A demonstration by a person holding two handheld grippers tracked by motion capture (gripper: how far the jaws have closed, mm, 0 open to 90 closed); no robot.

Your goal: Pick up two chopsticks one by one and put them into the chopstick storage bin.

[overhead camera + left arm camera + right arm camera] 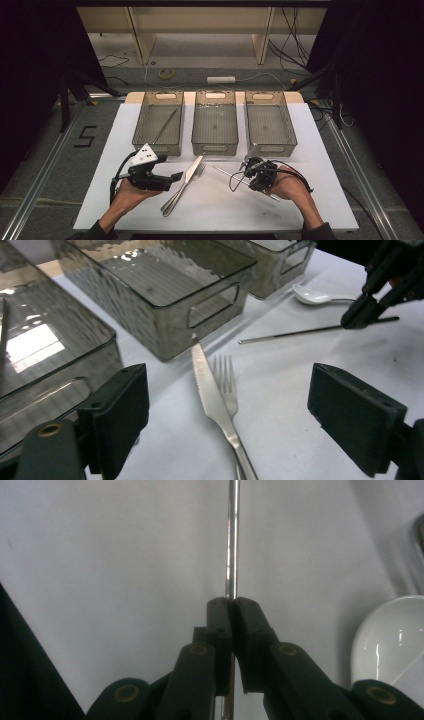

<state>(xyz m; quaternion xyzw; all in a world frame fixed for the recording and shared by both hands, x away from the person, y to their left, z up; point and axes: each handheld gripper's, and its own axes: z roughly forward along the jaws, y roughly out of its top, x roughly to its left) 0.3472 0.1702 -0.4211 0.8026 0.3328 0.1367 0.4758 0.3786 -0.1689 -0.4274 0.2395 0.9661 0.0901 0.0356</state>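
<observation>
My right gripper (232, 605) is shut on a thin metal rod (232, 540), which runs straight out ahead between its pads. In the high view the rod (225, 172) lies slanted on the white board, with the right gripper (248, 174) at its middle. A white spoon (385, 640) rests just beside that gripper. My left gripper (230, 390) stands open, its jaws wide on either side of a knife (207, 390) and a fork (225, 377) that lie side by side on the board, touching neither.
Three smoky plastic bins stand in a row at the back of the white board (300, 200): the left bin (138, 120) holds a thin rod (165, 126); the middle bin (196, 125) and right bin (291, 125) look bare. Floor and cables lie beyond.
</observation>
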